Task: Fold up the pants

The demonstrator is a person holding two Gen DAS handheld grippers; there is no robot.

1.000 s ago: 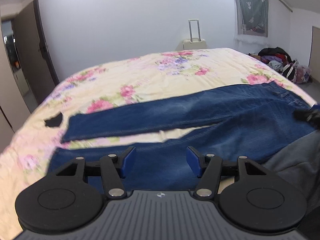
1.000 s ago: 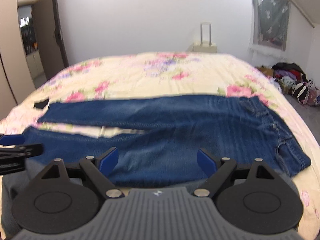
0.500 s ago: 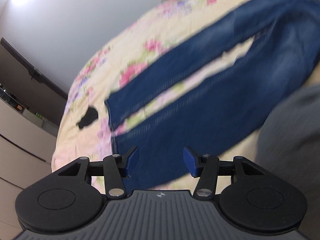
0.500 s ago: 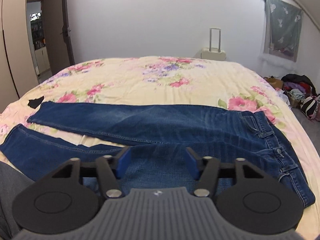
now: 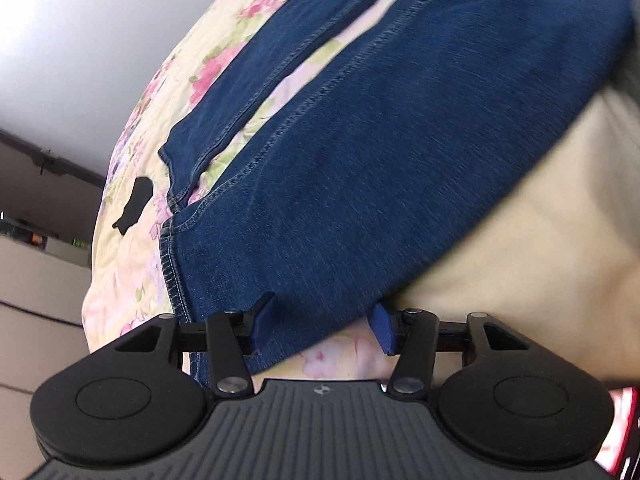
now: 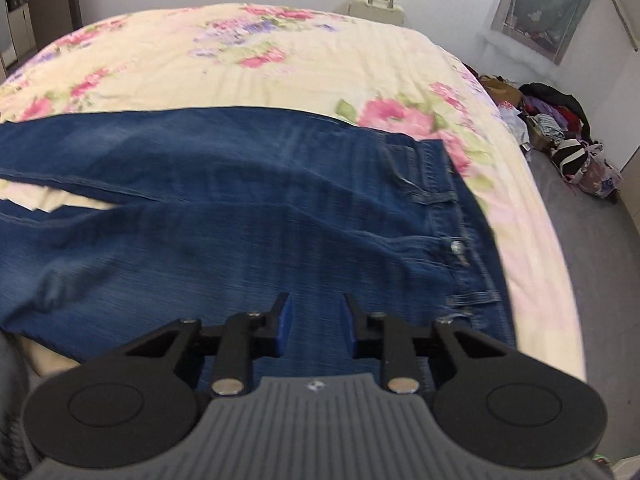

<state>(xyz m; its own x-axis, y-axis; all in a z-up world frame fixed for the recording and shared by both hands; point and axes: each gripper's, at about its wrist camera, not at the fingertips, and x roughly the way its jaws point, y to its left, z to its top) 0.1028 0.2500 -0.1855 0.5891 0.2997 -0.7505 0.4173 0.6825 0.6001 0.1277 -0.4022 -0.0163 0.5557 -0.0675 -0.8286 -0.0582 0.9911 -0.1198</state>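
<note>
Blue jeans (image 6: 240, 220) lie flat across the flowered bed (image 6: 200, 48), legs to the left, waistband with its metal button (image 6: 456, 246) to the right. In the left wrist view the near leg (image 5: 360, 140) ends in a stitched hem at lower left. My left gripper (image 5: 322, 322) stands open just above that hem corner; one pad is over denim, the other over the sheet. My right gripper (image 6: 314, 306) hovers low over the hip area left of the waistband. Its jaws are closing, with flat denim showing in the gap and no fold pinched.
A small black scrap (image 5: 136, 200) lies on the sheet beyond the hems. A cream suitcase (image 6: 380, 4) stands behind the bed. Clothes and bags (image 6: 560, 128) are piled on the grey floor to the right. Grey clothing of the person (image 6: 10, 380) shows at the near left.
Both grippers dropped closer to the jeans. The left one rolled and swung to the hem end of the near leg. The right one shifted toward the waistband and its jaws narrowed a lot.
</note>
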